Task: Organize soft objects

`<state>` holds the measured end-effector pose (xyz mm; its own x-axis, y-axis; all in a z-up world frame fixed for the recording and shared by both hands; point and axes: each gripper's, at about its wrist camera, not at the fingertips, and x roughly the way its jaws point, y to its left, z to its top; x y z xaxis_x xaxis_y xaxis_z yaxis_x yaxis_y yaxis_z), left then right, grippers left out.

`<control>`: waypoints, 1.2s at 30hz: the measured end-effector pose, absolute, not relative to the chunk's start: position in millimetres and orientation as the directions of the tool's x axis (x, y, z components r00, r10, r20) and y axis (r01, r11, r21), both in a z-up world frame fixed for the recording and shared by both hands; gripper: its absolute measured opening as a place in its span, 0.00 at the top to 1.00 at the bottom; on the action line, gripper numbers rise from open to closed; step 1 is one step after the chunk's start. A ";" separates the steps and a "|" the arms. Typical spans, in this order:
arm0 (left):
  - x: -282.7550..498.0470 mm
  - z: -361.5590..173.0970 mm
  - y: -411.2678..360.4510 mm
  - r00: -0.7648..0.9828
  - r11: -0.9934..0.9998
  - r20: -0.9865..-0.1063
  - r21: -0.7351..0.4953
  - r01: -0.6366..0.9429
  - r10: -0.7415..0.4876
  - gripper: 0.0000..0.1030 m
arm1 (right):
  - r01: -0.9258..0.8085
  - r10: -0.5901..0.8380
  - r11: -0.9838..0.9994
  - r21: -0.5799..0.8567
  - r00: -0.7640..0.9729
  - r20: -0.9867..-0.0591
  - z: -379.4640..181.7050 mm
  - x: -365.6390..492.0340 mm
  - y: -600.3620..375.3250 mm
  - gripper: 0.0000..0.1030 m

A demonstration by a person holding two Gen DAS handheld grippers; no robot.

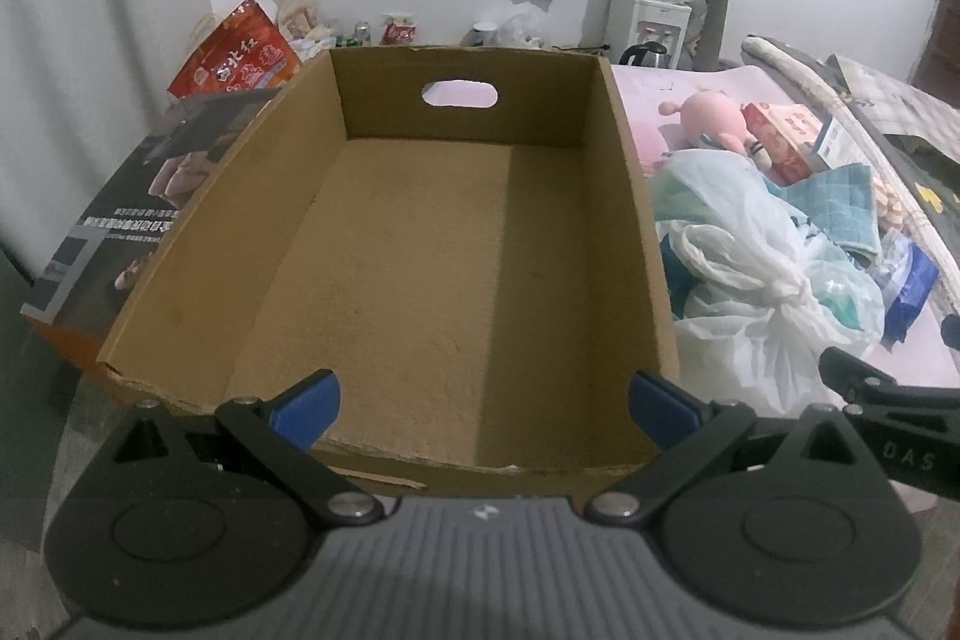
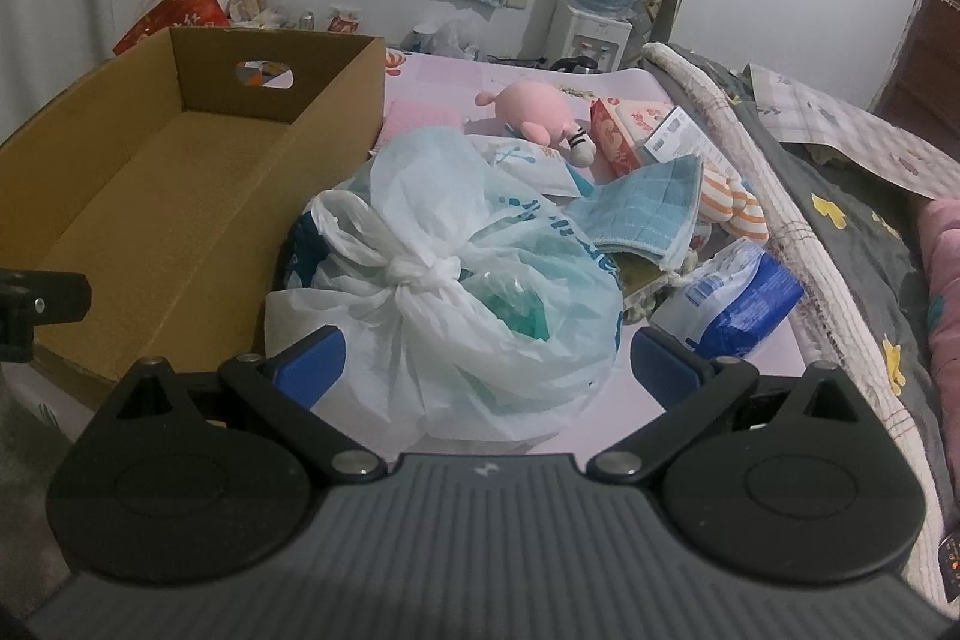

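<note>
Right wrist view: right gripper (image 2: 487, 365) with jaws spread wide, empty, just short of knotted bag (image 2: 444, 280) on bed (image 2: 456, 82), right of box (image 2: 180, 196). Best pinched at the knot, then lifted left into box. Left gripper (image 1: 483, 400) likewise wide open, over near box rim. Box bare inside; plush (image 2: 531, 109), cloth (image 2: 642, 208) farther right.

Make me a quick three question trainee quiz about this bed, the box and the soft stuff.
1. True or false: the cardboard box has nothing inside it.
2. Which item lies nearest the right gripper? A) pink plush toy B) knotted plastic bag C) blue cloth
3. Fill in: both the left gripper and the right one are ____.

Key: 1 true; 2 B; 3 open.
</note>
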<state>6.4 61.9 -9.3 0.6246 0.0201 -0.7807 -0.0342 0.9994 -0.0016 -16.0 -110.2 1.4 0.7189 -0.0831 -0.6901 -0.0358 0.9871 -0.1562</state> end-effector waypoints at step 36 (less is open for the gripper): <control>92.0 47.0 -138.7 0.692 0.885 -0.635 0.029 0.465 -0.343 0.26 | 0.281 -0.029 0.867 0.412 0.853 -0.522 -50.1 -4.0 -373.6 0.04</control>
<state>92.0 -138.7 47.0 0.6918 -0.3430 -0.6354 0.4653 0.8847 0.0291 -4.0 -373.6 -50.1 0.8526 -0.0286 -0.5218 0.2814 0.8665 0.4123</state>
